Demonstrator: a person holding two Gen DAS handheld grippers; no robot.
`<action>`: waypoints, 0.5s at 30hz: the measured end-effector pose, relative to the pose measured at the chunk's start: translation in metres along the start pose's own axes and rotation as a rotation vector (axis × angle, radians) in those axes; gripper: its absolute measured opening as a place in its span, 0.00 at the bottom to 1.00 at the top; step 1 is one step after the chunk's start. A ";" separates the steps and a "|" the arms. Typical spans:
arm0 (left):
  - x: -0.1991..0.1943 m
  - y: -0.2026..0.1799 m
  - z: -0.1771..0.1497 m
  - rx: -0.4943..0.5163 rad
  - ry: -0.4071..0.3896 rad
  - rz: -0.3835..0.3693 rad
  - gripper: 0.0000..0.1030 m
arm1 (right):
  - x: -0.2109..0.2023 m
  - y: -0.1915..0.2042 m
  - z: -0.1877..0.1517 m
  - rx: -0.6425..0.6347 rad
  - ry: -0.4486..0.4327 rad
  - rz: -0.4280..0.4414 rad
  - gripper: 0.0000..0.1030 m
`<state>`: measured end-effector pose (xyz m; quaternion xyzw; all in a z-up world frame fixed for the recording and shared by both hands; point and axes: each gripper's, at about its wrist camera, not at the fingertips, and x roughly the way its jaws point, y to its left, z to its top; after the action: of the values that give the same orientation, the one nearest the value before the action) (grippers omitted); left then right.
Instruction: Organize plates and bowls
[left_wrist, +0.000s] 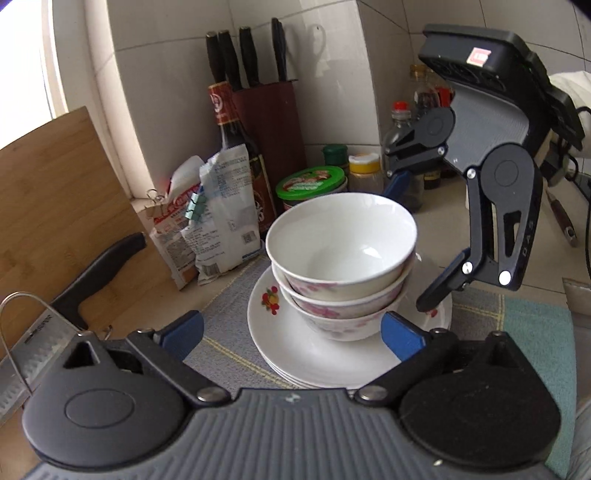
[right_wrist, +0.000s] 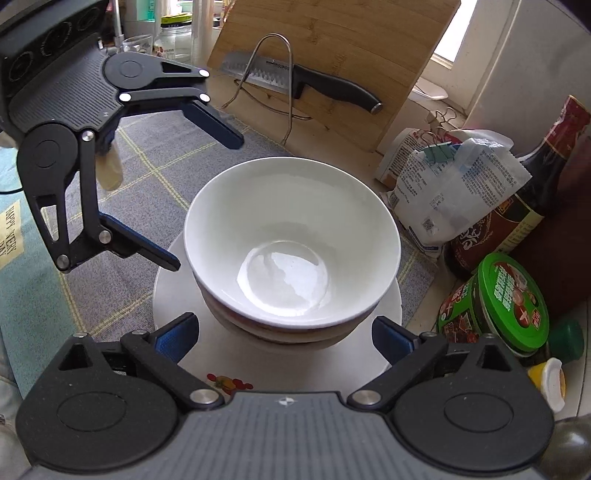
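Bowls (left_wrist: 341, 266) sit nested, three deep, on the stacked plates (left_wrist: 325, 354) at frame centre, on a checked mat (left_wrist: 229, 295) on the bench. Left gripper (left_wrist: 291, 330) and right gripper (right_wrist: 286, 334): jaws spread wide, clamping nothing. Judgement: release step; back both straight off, clear of rims, so the stack isn't nudged.

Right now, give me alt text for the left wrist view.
Three nested bowls sit on stacked white plates on a checked mat. The open left gripper and open right gripper flank them, touching nothing.
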<state>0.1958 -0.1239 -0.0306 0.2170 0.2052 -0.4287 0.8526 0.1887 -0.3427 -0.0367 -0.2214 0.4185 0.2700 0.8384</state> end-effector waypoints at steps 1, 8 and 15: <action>-0.009 -0.001 0.000 -0.021 -0.020 0.012 0.99 | -0.003 0.004 0.001 0.030 0.001 -0.021 1.00; -0.061 -0.011 -0.009 -0.192 -0.083 0.087 0.99 | -0.027 0.049 0.007 0.364 0.023 -0.210 1.00; -0.104 -0.010 -0.015 -0.355 0.025 0.135 0.99 | -0.056 0.108 0.000 0.673 0.006 -0.440 1.00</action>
<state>0.1279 -0.0548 0.0106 0.0819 0.2732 -0.3249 0.9017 0.0914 -0.2756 -0.0065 -0.0195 0.4287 -0.0686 0.9006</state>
